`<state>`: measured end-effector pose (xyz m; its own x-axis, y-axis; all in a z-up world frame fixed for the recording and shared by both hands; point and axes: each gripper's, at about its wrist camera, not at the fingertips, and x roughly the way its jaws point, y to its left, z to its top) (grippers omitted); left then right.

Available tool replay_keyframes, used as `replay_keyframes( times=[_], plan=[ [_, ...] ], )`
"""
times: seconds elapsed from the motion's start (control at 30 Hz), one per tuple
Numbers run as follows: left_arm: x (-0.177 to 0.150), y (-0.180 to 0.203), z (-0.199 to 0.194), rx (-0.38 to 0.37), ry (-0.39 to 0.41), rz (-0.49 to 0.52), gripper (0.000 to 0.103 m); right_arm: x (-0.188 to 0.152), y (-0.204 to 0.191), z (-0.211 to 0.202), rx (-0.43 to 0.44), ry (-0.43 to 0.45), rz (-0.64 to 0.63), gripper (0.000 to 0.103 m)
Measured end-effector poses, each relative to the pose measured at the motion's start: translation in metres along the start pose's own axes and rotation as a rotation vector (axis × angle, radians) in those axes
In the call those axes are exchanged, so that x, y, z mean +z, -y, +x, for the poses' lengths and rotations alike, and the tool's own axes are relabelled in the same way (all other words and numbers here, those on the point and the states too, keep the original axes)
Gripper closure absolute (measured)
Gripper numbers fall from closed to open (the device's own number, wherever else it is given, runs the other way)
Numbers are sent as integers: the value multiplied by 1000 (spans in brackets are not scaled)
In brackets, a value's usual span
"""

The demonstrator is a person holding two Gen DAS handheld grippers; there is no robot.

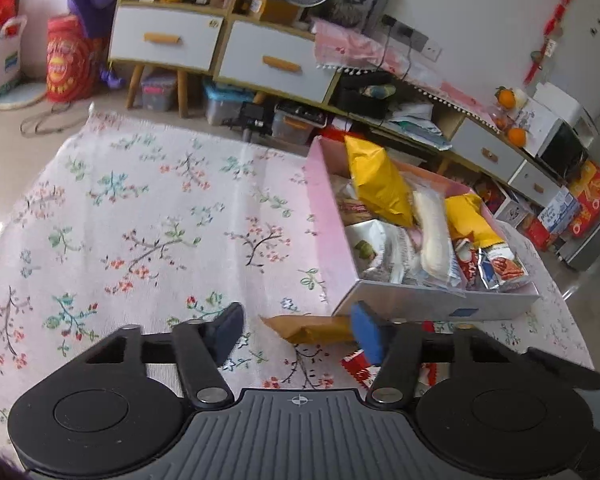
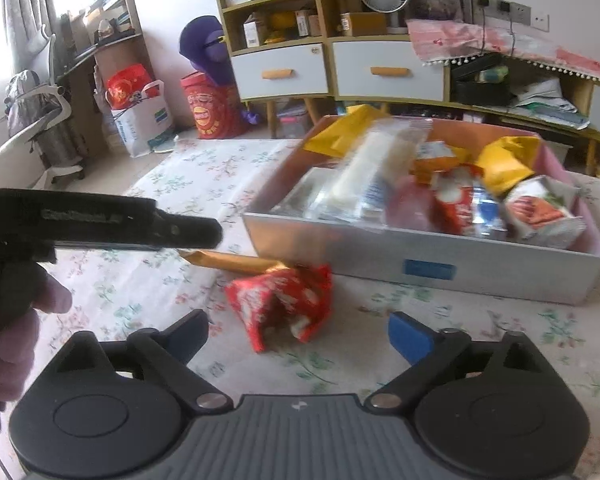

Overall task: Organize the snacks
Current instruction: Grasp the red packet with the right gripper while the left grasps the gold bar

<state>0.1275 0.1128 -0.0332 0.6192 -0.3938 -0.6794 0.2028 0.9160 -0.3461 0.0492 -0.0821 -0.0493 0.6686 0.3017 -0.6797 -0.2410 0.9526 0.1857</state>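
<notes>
1. Snacks mostly packed: the box ahead of my fingers brims with crinkly foil and plastic packets.
2. Two remain on the floral cloth: a crumpled red bag just beyond my right gripper, and a flat gold packet between my left gripper fingers, against the box's wall.
3. Both grippers spread, released, grasping nothing.
4. Cardboard box: rigid, pink inside, grey outside.

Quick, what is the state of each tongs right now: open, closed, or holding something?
Left tongs: open, holding nothing; gold packet lies beyond on the table.
Right tongs: open, holding nothing; red snack bag lies ahead, not gripped.
</notes>
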Motion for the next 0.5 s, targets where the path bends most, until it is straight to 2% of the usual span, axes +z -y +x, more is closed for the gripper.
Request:
replay_keyframes(
  times=[0.07, 0.13, 0.17, 0.23, 0.27, 0.5],
  plan=[
    [0, -4, 4, -8, -12, -11, 59, 1, -3, 4, -2, 1, -1, 34],
    [-1, -4, 7, -12, -25, -6, 63, 0, -4, 7, -15, 0, -4, 49],
    [-2, -4, 8, -18, -28, -3, 64, -1, -2, 7, -23, 1, -1, 52],
    [-2, -2, 9, -35, -37, 5, 65, -2, 3, 4, -31, 0, 9, 67],
    [-3, -2, 10, -41, -44, 13, 65, -2, 6, 3, -30, 0, 16, 71],
    [-11, 12, 14, -80, -119, 106, 65, -5, 35, -18, -64, -3, 65, 79]
  ],
)
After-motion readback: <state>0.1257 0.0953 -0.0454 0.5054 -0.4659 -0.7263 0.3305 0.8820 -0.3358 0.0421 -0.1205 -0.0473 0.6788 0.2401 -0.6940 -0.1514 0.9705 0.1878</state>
